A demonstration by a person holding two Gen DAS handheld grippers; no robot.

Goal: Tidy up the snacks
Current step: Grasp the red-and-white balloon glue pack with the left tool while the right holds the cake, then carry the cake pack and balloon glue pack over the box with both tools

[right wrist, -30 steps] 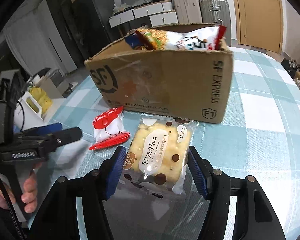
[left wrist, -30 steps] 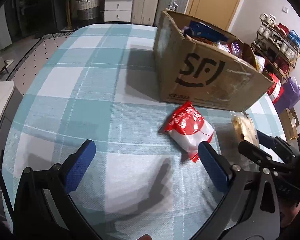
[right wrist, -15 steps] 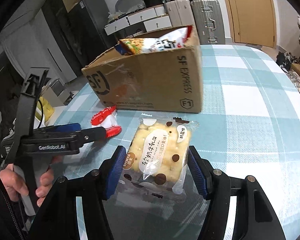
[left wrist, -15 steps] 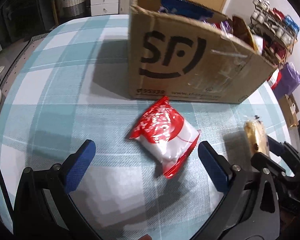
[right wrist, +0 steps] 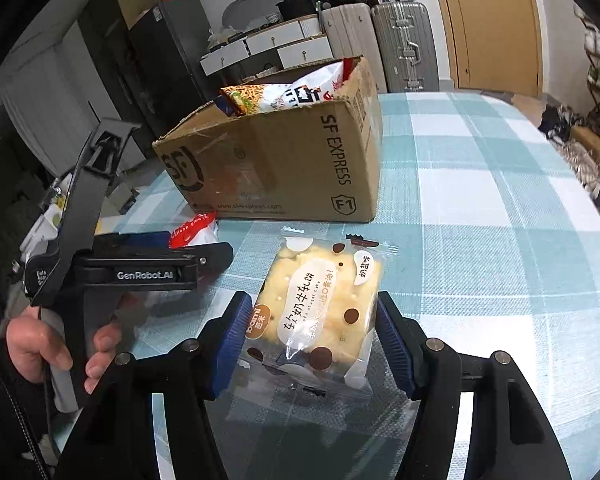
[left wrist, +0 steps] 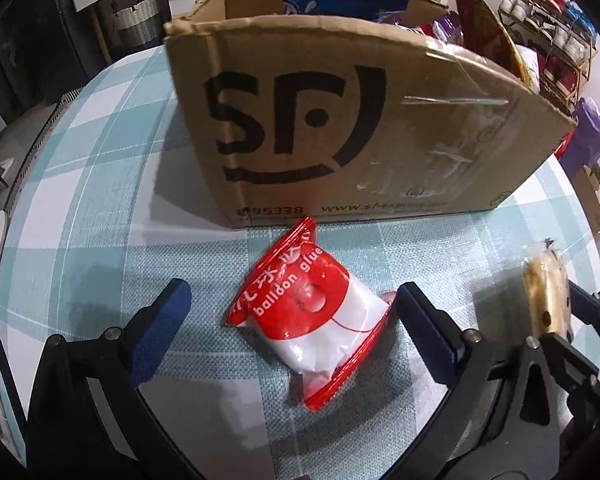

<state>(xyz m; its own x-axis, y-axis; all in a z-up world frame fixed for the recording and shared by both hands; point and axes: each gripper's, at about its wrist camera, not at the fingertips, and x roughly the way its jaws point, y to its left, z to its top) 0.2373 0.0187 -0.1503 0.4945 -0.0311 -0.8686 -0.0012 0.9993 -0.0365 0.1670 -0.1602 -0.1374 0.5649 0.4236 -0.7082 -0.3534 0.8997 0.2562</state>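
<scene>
Since one second ago, my left gripper (left wrist: 290, 312) has advanced toward the cardboard box (left wrist: 340, 120), so the red-and-white packet (left wrist: 312, 312) that lay off to its right now sits between its fingers, and the box face fills the left wrist view. Left jaws stand wide, blue pads on either side of the packet; the right-hand pad looks near or touching the packet's edge, the other well apart. Packet lies flat on the checked tablecloth (left wrist: 100, 208), just in front of the box's near wall, tilted relative to the finger line. My right gripper (right wrist: 310, 340) holds the nougat-cake packet (right wrist: 320, 312), pads pressed on both long sides, in front of the box's corner. Judgement: step in hand is the left pickup. To do it well, I should shift slightly so the packet centres between the pads, lower until the tips are at cloth level, then close on the bulging middle, not the crimped red seam, which would likely slip. Box already looks full; lift clear of its rim.
</scene>
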